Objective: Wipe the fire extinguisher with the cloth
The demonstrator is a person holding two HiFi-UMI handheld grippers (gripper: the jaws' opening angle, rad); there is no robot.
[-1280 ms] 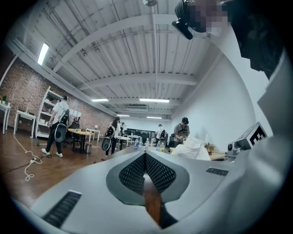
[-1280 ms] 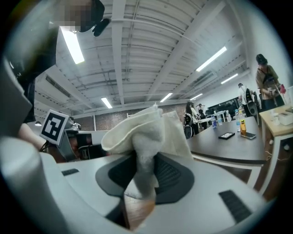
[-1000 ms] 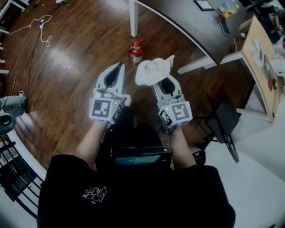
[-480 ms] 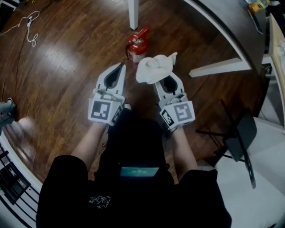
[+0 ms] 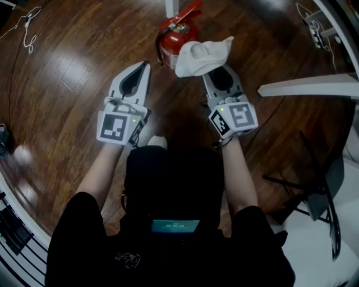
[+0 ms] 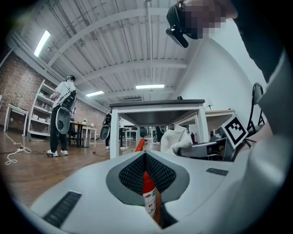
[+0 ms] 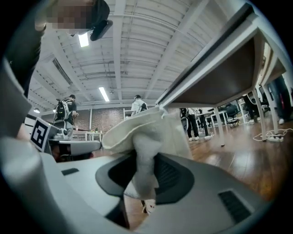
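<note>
One cloth (image 5: 202, 55) in right tongs (image 5: 215, 71), extinguisher (image 5: 171, 40) ahead

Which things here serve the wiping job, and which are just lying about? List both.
Job: fire extinguisher; cloth, clamped in the right hand-held gripper.
Lying about: white cable on the floor; black chair; table.

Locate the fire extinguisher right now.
Head view, top centre: the fire extinguisher stands on the wood floor by a white table leg, just left of the cloth held in the right gripper.
</note>
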